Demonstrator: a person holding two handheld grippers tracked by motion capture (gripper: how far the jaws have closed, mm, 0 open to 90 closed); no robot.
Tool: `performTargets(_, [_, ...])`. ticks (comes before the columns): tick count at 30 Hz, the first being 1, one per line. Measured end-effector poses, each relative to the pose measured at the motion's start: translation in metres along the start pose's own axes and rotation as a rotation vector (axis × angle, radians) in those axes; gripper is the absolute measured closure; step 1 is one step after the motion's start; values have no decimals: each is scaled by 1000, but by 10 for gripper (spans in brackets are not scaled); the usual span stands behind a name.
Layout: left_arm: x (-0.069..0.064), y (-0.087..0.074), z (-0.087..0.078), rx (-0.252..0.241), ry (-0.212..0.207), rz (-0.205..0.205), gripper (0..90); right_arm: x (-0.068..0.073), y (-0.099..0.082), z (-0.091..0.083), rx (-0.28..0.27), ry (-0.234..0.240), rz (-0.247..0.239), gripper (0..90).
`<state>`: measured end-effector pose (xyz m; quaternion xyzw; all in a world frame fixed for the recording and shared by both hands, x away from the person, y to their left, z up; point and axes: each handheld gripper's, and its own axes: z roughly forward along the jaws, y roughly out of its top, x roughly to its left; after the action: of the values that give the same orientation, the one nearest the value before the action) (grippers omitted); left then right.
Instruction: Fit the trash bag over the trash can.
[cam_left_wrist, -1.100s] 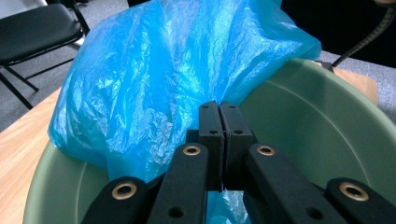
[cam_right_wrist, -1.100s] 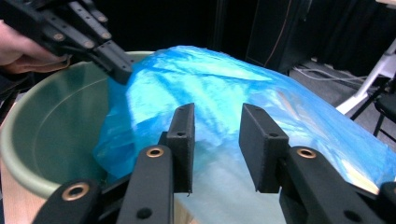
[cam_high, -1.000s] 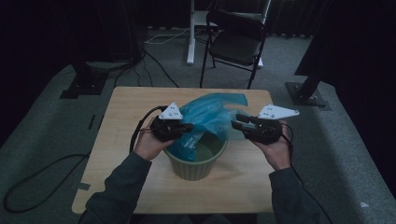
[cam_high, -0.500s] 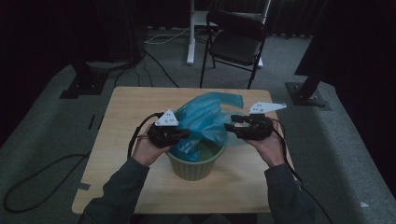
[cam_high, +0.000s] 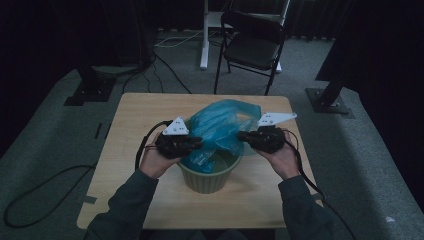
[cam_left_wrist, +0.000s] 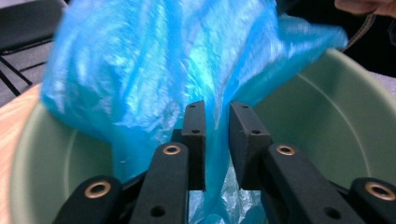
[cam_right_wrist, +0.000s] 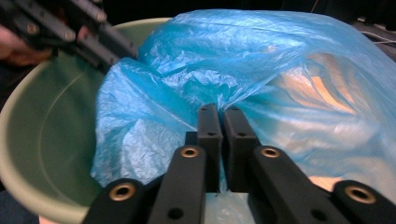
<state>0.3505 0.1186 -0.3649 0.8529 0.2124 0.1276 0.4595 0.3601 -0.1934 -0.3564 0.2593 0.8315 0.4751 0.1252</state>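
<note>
A crumpled blue plastic bag (cam_high: 220, 122) sits half inside a round green bin (cam_high: 210, 182) at the middle of the wooden table (cam_high: 140, 115). My left gripper (cam_high: 199, 144) reaches over the bin's left rim. In the left gripper view its jaws (cam_left_wrist: 217, 112) have just been opening and stand a little apart, with the bag's film (cam_left_wrist: 140, 60) hanging loose between them above the bin (cam_left_wrist: 322, 112). My right gripper (cam_high: 241, 135) comes in from the right. Its jaws (cam_right_wrist: 219, 112) have just been closing and now pinch a fold of the bag (cam_right_wrist: 261, 56).
A black folding chair (cam_high: 252, 47) and a white desk leg (cam_high: 204, 35) stand beyond the table's far edge. Cables lie on the grey floor at the left (cam_high: 45, 185). A dark stand base (cam_high: 330, 102) sits at the right.
The right gripper has shifted a little inward toward the bag and gripped its edge. The left hand has stayed at the bin's left rim, slightly lower than a second ago.
</note>
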Motion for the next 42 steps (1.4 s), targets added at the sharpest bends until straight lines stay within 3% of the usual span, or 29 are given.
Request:
performTargets(8, [3, 15, -8, -25, 41, 6, 656, 6, -1, -1, 23, 36, -33, 893])
performTargets(11, [6, 23, -5, -10, 95, 10, 604, 10, 0, 1, 30, 46, -52, 893])
performTargets(14, [9, 29, 1, 0, 110, 16, 564, 13, 0, 2, 35, 55, -67, 892])
performTargets(20, [7, 41, 18, 57, 167, 75, 509, 15, 2, 1, 33, 65, -80, 892])
performTargets(22, [4, 42, 24, 88, 179, 101, 562, 16, 2, 1, 33, 69, -84, 892])
performTargets(26, [1, 40, 30, 131, 170, 121, 812, 18, 2, -1, 39, 69, -96, 886])
performTargets(28, [-1, 39, 29, 127, 163, 127, 886, 18, 1, -2, 39, 72, -98, 871])
performTargets(34, [-4, 34, 19, 100, 153, 133, 897, 17, -1, -8, 31, 72, -94, 780])
performTargets(42, [-3, 22, 5, 62, 154, 101, 896, 9, 0, -25, -32, 34, -58, 680])
